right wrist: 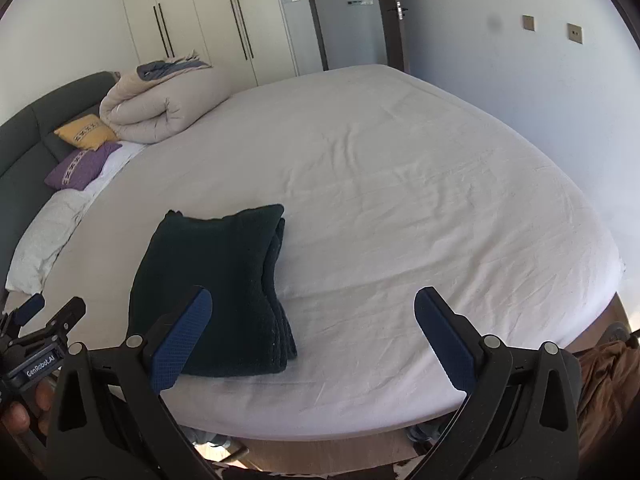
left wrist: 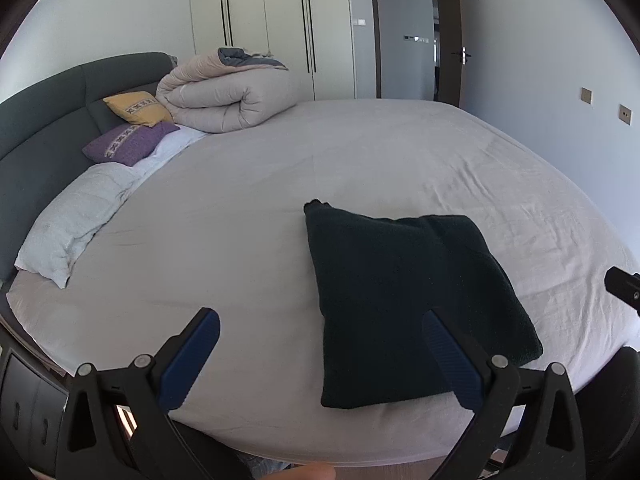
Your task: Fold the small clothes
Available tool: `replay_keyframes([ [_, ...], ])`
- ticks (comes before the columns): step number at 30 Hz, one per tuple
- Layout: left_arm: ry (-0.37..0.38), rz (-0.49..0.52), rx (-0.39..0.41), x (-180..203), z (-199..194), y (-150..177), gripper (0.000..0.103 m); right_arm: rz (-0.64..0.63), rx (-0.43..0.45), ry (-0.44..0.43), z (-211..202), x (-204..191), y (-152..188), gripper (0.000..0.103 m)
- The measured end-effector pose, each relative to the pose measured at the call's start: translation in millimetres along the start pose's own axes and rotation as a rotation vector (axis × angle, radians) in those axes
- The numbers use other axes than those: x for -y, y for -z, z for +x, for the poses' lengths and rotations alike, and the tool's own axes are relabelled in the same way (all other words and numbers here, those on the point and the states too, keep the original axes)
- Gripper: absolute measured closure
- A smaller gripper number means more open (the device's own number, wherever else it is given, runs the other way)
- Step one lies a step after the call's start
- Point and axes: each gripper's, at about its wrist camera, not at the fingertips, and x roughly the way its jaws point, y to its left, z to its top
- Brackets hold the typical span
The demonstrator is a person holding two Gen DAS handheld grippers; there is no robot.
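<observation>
Because the dark garment (left wrist: 404,300) already lies folded into a thick, layered rectangle on the bed (left wrist: 280,184), near its front edge, neither tool needs a grip on it. The left gripper (left wrist: 320,360) hangs just before the garment's near left corner, fingers spread wide and holding nothing. The right gripper (right wrist: 312,340) hangs just past the garment's stacked right edge, equally wide and bare. No box, basket or drawer for the garment shows; the fold looks finished.
</observation>
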Motion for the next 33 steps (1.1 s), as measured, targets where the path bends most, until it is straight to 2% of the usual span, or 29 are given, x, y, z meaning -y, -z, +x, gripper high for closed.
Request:
replay_keyframes([
  [7,0.001,0.007,-0.048,4.2,10.8,5.5,0.000,-0.081,-0.056,-0.020,13.1,-22.2,15.8,0.000],
  [13,0.002,-0.005,-0.089,3.4,19.7,9.9,0.000,-0.057,-0.069,-0.012,11.2,-22.8,13.3,0.000],
  [33,0.012,-0.018,-0.121,2.4,26.1,12.8,0.000,-0.062,-0.084,-0.012,17.7,-34.6,13.9,0.000],
])
